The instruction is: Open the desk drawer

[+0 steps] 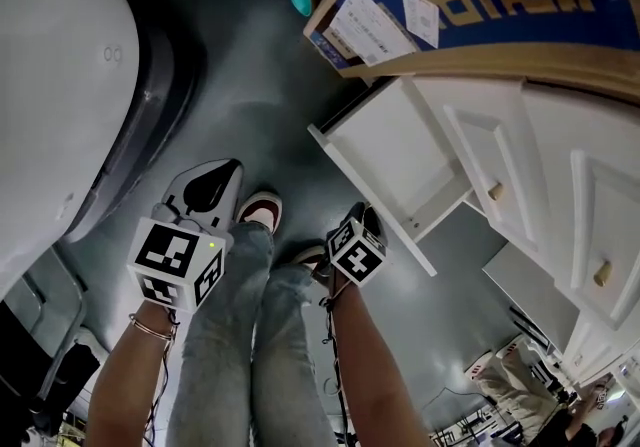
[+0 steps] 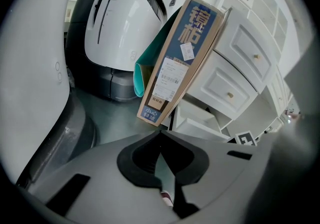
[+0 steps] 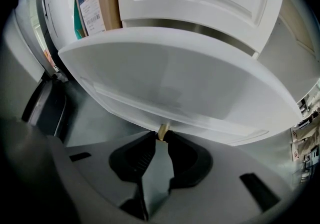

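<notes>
The right gripper [image 3: 161, 137] pinches the small wooden knob [image 3: 163, 129] of the white drawer [image 3: 175, 82], which stands pulled out of the desk [image 1: 560, 165]. The left gripper [image 2: 160, 137] is pressed together, empty.

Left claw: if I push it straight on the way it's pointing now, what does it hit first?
Probably the tall cardboard box leaning against the white desk; its lower end sits right ahead of the left claw. Depth is unclear, so the grey floor could come first.

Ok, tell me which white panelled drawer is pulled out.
The lowest white wooden drawer, whose small tan knob the right gripper pinches; the two above sit closed.
</notes>
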Motion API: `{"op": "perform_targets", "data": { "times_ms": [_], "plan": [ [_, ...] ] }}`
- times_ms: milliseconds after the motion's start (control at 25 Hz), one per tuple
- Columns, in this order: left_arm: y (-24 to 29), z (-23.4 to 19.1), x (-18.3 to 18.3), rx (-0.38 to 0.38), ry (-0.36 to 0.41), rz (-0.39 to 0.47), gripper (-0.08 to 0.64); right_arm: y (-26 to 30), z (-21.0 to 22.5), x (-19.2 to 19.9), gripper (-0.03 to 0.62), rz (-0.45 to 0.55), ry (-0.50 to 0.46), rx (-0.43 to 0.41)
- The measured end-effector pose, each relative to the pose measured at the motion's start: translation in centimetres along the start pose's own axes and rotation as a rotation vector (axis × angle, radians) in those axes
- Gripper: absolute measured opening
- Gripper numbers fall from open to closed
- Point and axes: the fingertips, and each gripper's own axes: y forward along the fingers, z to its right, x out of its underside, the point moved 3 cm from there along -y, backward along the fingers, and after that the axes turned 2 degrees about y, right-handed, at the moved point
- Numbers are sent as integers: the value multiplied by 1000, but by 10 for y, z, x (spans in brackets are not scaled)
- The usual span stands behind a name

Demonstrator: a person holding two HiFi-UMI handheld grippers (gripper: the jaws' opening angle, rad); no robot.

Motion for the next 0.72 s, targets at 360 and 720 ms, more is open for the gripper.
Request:
{"op": "perform_targets", "data": {
  "times_ms": [360,720],
  "plan": [
    [4,4,-9,-1,15,14,17,-6,-3,13,87,-8,2,-9],
    [-1,16,-24,8,39,18,18,-10,-1,11,96,-48,73,37]
  ]
}}
